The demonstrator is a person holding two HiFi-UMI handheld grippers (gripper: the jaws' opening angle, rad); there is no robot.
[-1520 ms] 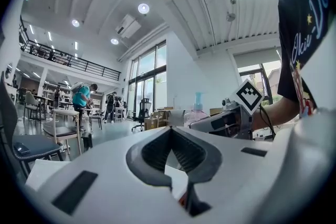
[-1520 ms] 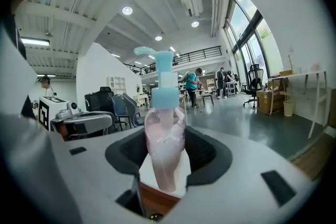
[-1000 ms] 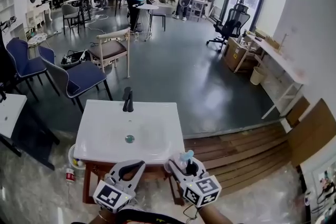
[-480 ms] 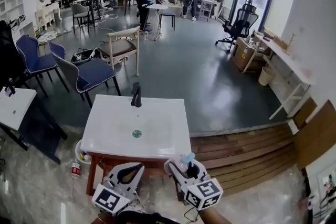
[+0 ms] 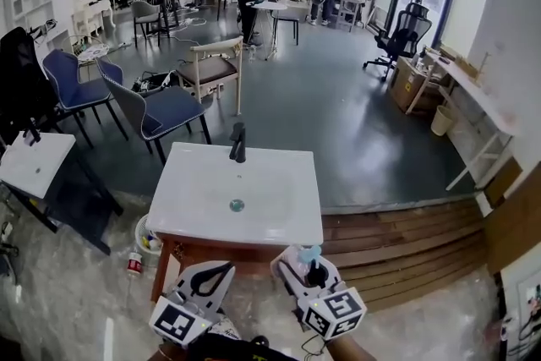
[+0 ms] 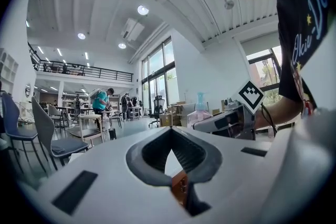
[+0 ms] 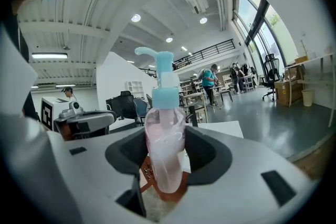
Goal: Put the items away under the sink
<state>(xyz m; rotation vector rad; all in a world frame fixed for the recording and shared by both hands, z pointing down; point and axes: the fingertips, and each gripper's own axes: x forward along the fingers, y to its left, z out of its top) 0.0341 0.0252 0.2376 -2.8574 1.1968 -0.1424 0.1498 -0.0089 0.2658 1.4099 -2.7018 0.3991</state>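
Sink ahead, right gripper holds pump bottle upright.

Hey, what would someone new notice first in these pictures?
First the pink pump bottle with its blue top, clamped between the jaws of the right gripper. Then the white sink just ahead, with blue chairs on the grey floor beyond it.
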